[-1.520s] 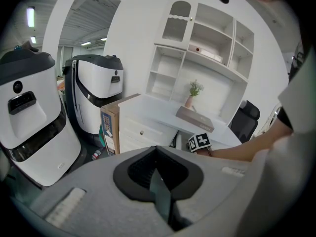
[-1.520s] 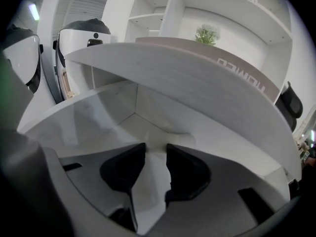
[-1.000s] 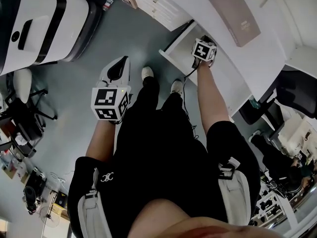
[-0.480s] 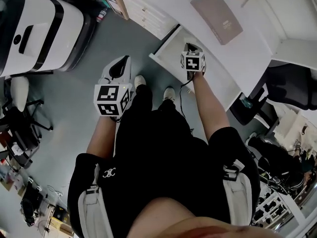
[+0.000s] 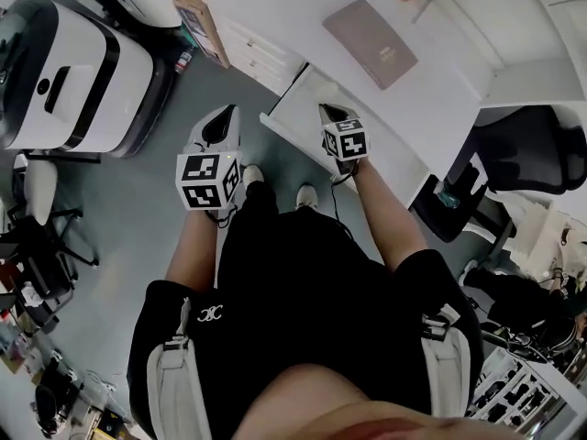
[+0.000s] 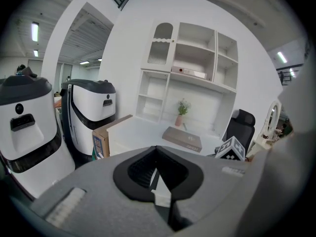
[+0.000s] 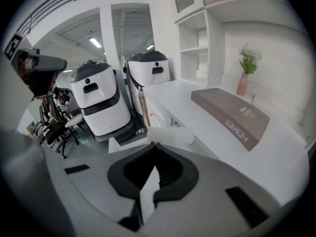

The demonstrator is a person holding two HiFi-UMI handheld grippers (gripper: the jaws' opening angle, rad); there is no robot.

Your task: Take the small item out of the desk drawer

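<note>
Head view: white desk (image 5: 440,90) with a flat brown box (image 5: 370,42) on it, drawer (image 5: 292,122) open over grey floor (image 5: 119,209). Right gripper (image 5: 327,112) above the drawer, left gripper (image 5: 223,115) out over the floor. Left gripper view: jaws together, empty; white wall shelves (image 6: 190,78) behind the desk. Right gripper view: jaws closed, small white item (image 7: 170,135) at their tips, apparently pinched, beside the desktop edge.

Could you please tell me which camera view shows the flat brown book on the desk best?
The right gripper view: the book lies close and large, with its cover lettering visible. The head view shows it whole from above, but small. The left gripper view shows it far off, at a shallow angle.
</note>
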